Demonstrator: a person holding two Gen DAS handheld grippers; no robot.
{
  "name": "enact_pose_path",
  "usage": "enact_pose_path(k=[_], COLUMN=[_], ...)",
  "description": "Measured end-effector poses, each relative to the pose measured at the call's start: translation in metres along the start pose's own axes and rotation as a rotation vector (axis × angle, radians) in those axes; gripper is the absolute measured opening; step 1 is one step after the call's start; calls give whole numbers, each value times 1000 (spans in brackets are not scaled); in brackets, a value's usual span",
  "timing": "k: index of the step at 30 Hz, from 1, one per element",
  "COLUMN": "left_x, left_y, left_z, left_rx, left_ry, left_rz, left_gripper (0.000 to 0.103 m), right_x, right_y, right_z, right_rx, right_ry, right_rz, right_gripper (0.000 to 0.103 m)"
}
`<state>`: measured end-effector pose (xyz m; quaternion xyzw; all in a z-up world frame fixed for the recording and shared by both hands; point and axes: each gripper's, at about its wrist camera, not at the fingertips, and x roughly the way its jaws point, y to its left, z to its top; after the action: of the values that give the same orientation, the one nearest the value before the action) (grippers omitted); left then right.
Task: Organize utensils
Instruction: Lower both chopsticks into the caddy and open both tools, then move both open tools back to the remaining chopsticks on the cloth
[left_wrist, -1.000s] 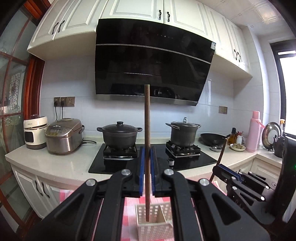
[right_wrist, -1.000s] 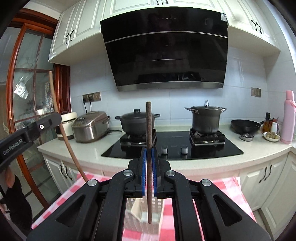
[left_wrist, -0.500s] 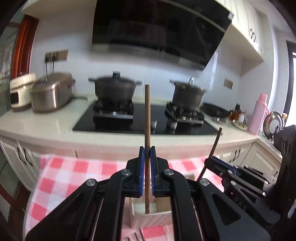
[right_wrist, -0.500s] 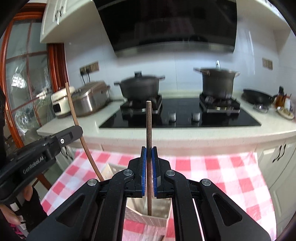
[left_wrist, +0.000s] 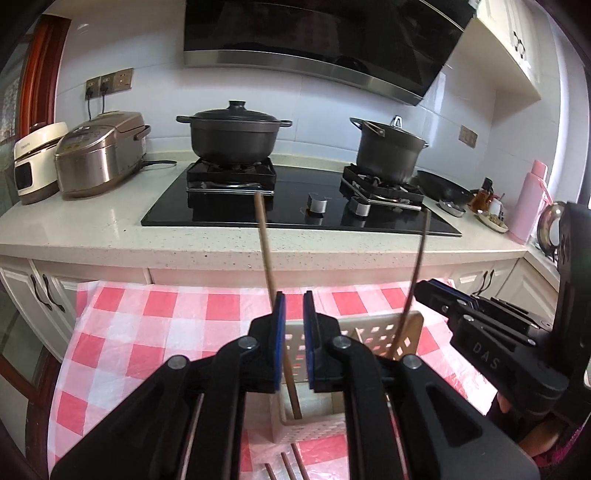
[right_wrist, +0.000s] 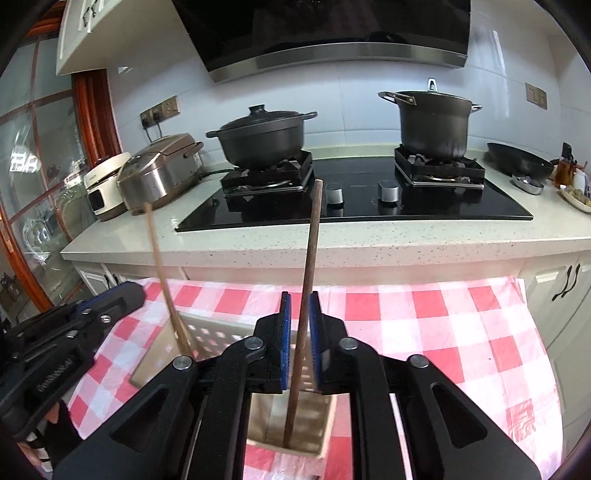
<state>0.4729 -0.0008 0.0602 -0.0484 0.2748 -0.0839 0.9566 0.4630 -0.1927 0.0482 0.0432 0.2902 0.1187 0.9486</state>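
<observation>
Two brown wooden chopsticks (left_wrist: 266, 258) (left_wrist: 416, 269) standing in one perforated cream plastic basket (left_wrist: 369, 328); perhaps three more below. Left gripper (left_wrist: 293, 332), right gripper (right_wrist: 300, 328): jaws opening, sticks released.

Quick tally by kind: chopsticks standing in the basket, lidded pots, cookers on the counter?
Chopsticks in the basket: 2
Lidded pots: 2
Cookers: 2
Total: 6
</observation>
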Motion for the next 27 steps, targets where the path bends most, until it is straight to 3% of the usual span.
enact_pose_path(k=[1,3,4,7,9,15,19,27], left_x=[-3,-9,-13,-29,-44,-89,-107,-112], left_y=[2,6,8,13,16,17,15,12], left_z=[0,0,0,-1,-6,-39,-73,-131], left_rx=[-5,-12,-14,-28,-42,-7,19,-20], left_ry=[-6,-16,-23,-48,-79,-175,-186,-91], left_rz=[4,15,20,35,54,138,180,191], left_gripper=[15,26,29,42,63,95,98,98], right_x=[-3,-9,-14,-28,-42,-79,-91,-97], right_y=[-2,-6,-8,-11,-12,-23,-27,-27], right_z=[0,-1,-2,-6,-11,-50,-87,-163], right_rx=[6,17,22,18,19,33,49,99], right_ry=[-2,-13,-20,-32,-42,-28,5,114], right_rz=[5,9,11,0,-4,-22,-39,-68], right_gripper=[21,41,43,43,43,43,43,43])
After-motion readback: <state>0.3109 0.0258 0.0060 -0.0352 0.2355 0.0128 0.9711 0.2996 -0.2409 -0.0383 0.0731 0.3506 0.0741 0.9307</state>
